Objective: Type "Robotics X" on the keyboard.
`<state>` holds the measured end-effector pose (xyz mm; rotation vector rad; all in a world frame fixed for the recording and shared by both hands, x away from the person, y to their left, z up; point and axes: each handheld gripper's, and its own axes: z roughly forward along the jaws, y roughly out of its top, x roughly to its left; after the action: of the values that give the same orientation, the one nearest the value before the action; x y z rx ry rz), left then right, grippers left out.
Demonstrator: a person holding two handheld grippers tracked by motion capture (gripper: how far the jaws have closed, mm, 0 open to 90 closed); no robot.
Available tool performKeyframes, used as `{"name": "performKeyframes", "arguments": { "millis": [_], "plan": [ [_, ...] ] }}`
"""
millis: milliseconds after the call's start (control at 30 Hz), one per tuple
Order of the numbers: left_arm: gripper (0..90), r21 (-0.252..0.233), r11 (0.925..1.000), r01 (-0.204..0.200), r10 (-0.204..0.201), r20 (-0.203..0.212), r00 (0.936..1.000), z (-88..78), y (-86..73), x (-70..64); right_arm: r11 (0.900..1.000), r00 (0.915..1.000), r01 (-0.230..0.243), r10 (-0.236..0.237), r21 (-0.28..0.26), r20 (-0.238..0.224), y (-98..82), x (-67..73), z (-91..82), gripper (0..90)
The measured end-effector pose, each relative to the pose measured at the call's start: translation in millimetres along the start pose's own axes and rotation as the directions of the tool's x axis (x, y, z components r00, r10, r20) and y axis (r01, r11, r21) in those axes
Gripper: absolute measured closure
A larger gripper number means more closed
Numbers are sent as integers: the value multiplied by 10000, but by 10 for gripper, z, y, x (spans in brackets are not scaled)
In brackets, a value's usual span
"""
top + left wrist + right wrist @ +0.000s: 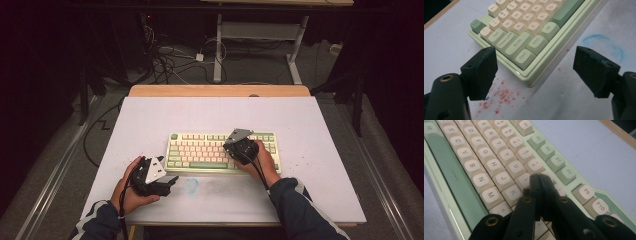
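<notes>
from above, the keyboard point(223, 152) lies mid-table, right gripper point(235, 150) over its keys, left gripper point(170, 181) just off its near-left corner. left gripper view – jaws wide apart, "ctrl", "shift", "caps lock" legible. right gripper view – jaws pressed together over "i", "k".

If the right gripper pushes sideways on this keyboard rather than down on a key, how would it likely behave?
The keyboard looks like a rigid, thick-cased slab, so it would probably slide as one piece, not flex. It lies flat and low on the table, so tipping seems unlikely. The shut right gripper sits over the keycaps; these would likely give before the case moves.
</notes>
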<state>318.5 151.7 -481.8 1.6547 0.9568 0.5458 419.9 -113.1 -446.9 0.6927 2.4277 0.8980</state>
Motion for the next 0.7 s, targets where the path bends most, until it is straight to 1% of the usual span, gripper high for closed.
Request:
{"name": "performKeyframes", "arguments": {
  "millis": [133, 267, 333, 433, 467, 533, 700],
  "plan": [
    [186, 7, 10000, -20, 20, 0, 10000, -1, -1, -3, 10000, 10000, -2, 2, 4, 55, 4, 4, 6, 900],
    [186, 62, 10000, -5, 5, -19, 10000, 6, -6, -2, 9999, 9998, -140, 141, -56, 143, -1, 8, 11, 900],
    [186, 47, 10000, 2, -2, -10, 10000, 10, -8, -8, 9999, 9998, -107, 105, 107, 162, -2, 16, 25, 900],
    [186, 47, 10000, -22, 22, -6, 10000, 10, -9, -10, 9998, 9999, 3, -5, 184, 107, 0, 30, 27, 900],
    [186, 71, 10000, -59, 59, -29, 10000, 10, -12, -9, 9998, 10000, -47, 46, 179, 72, -2, 29, 17, 900],
    [186, 112, 9999, -118, 118, -62, 9999, 8, -16, -7, 9996, 9996, -269, 269, -53, -68, -9, 22, -13, 900],
    [191, 57, 10000, -69, 69, -45, 10000, 1, -6, -5, 9978, 9991, -397, 388, -527, -177, -9, 9, -114, 900]
  ]
}}
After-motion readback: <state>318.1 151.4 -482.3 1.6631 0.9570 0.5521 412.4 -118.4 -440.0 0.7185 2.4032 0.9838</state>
